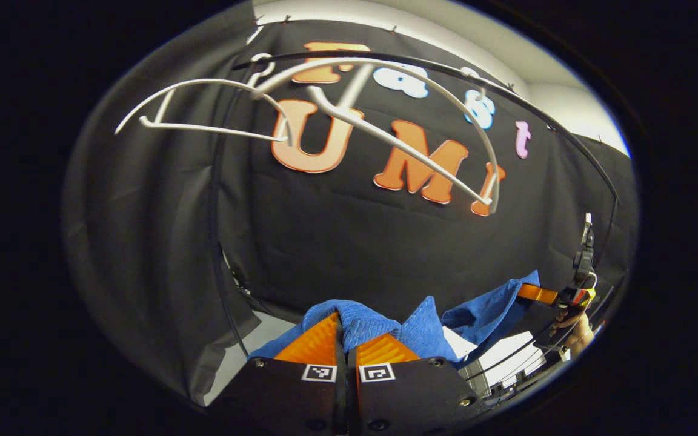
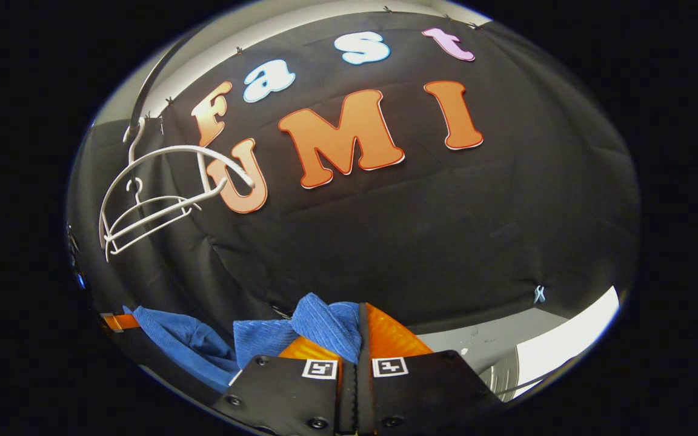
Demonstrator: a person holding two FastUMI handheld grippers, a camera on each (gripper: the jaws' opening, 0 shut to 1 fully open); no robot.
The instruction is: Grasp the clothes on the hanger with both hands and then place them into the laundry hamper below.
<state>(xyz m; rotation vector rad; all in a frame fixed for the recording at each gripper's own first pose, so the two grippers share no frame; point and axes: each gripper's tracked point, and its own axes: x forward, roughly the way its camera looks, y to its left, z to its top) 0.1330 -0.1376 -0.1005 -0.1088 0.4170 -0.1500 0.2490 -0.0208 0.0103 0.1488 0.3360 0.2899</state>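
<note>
Both tongs, left and right, pinch the blue garment below two bare white hangers.

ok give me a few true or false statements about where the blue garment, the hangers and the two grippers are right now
1. The left gripper has its fingers closed on the blue garment. True.
2. The blue garment still hangs on a white hanger. False: the hangers on the black rail are bare, and the garment is below them in the grippers.
3. The right gripper pinches blue fabric between its fingers. True.
4. The garment stretches between both grippers. True: in the left gripper view it runs across to the far gripper.
5. The right gripper is open and empty. False: it is shut on the garment.
</note>
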